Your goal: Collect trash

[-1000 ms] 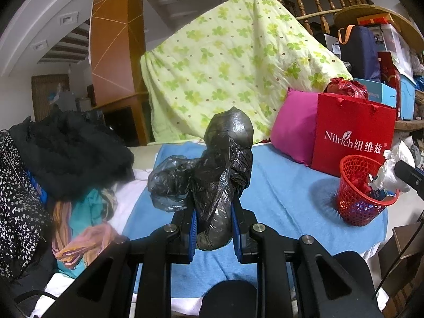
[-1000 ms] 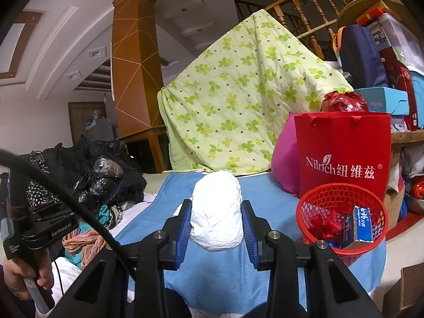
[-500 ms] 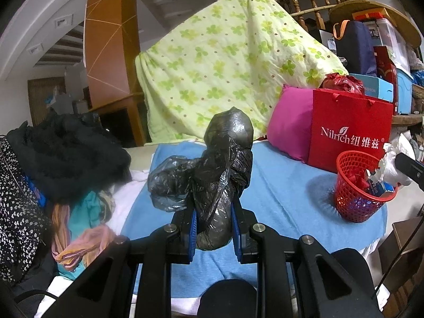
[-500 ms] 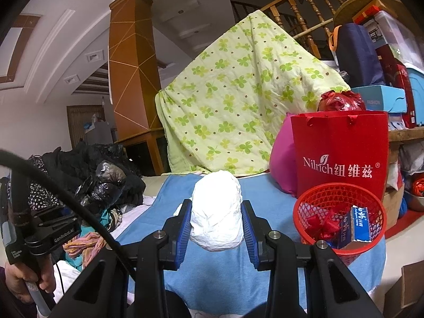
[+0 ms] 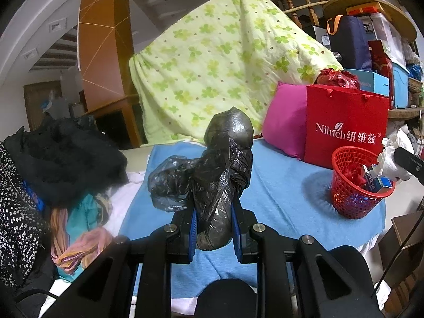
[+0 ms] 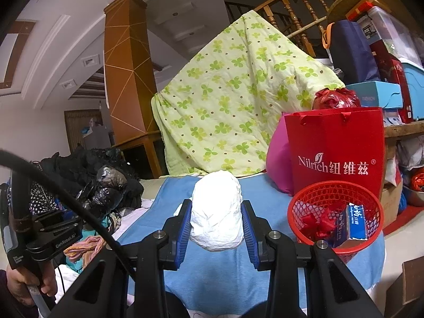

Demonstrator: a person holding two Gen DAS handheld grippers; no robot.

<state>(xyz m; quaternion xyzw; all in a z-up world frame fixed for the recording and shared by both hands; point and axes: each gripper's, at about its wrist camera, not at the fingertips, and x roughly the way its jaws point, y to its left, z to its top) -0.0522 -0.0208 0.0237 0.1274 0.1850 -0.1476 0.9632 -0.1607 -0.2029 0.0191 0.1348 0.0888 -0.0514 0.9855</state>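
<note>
Two views look forward along hand-held tongs over a surface covered by a blue cloth (image 5: 286, 198).

In the left wrist view, the left tongs (image 5: 214, 221) are clamped on a crumpled black plastic bag (image 5: 220, 164). The bag stands up between the blue pads, and a looser grey-black bulge hangs out to the left of them. It is held above the blue cloth.

In the right wrist view, the right tongs (image 6: 216, 224) are clamped on a wad of white crumpled plastic or paper (image 6: 216, 209); which of the two cannot be told. The wad fills the gap between the pads and is held above the cloth.

A red mesh basket (image 6: 304, 206) stands on the cloth's right edge, just right of the right tongs. It holds red scraps and a small blue and white box (image 6: 356, 221). Behind the basket stands a red paper gift bag (image 6: 334, 145) with white lettering, beside a pink cushion (image 5: 285, 124). A green flowered quilt (image 5: 220, 71) is draped behind them.

A pile of dark clothes (image 5: 58, 156) lies at the left. At the lower left of the right wrist view, a person's hand (image 6: 25, 283) grips the handle of the left tongs.
</note>
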